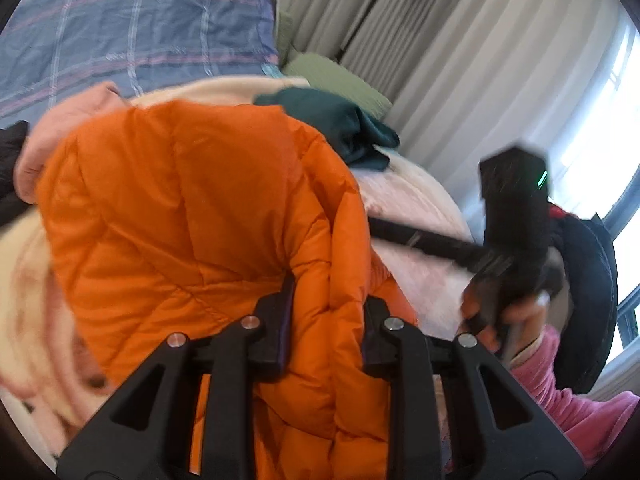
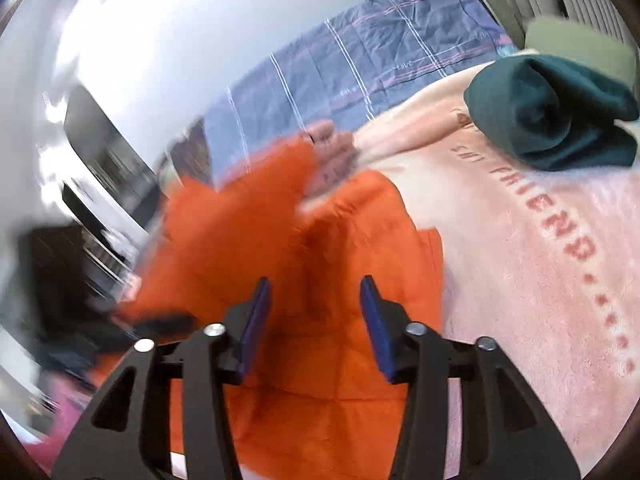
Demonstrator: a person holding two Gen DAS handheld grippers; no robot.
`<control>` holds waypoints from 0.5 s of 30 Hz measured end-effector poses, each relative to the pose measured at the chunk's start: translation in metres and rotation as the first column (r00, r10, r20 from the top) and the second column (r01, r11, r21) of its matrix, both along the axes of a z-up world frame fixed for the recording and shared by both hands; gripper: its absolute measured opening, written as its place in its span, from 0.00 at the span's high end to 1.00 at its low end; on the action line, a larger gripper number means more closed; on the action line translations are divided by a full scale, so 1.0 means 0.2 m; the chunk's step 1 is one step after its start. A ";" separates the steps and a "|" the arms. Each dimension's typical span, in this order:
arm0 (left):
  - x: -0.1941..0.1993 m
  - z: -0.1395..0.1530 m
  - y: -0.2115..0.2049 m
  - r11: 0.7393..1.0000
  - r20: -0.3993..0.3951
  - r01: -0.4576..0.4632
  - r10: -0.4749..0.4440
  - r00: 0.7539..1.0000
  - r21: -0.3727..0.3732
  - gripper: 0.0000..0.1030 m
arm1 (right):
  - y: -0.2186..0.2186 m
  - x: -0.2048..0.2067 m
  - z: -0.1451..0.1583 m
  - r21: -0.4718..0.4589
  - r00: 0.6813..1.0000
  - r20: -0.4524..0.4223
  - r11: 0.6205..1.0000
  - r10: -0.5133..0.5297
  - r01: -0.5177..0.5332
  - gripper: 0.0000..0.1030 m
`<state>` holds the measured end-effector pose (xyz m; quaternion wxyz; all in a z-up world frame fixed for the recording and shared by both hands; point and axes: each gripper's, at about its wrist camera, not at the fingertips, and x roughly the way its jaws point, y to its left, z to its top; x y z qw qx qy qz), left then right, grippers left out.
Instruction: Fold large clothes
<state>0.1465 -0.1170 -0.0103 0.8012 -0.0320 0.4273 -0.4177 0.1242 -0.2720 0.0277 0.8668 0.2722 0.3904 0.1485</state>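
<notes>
Orange jacket (image 1: 192, 216) pinched in left gripper (image 1: 328, 316).

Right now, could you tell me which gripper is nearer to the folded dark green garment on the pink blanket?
Neither clearly. The left gripper clamps the orange puffer jacket; the right gripper hovers open above it. The folded dark green garment lies beyond both.

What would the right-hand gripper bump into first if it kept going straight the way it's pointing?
Most likely the orange puffer jacket. The right gripper has open jaws with nothing pinched, and the jacket fills the gap just ahead. Blur makes depth uncertain.
</notes>
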 end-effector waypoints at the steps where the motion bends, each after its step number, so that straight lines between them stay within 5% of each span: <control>1: 0.00 -0.03 -0.04 1.000 -0.007 0.010 -0.010 1.000 0.012 0.75 | -0.01 0.02 0.01 -0.002 1.000 -0.007 1.000 0.005 -0.005 0.39; 7: -0.01 -0.14 -0.19 0.998 -0.003 0.030 -0.030 1.000 0.048 0.73 | 0.03 0.15 -0.06 0.050 0.980 -0.161 0.993 0.118 -0.111 0.27; 12: -0.02 -0.14 -0.20 0.999 0.007 0.026 -0.027 1.000 0.036 0.74 | 0.09 0.24 -0.06 0.061 0.975 -0.168 0.989 0.144 -0.135 0.28; 15: -0.04 -0.14 -0.20 0.999 0.026 0.019 -0.020 0.999 0.038 0.73 | 0.17 0.32 -0.04 -0.025 0.973 -0.171 0.986 0.156 -0.162 0.52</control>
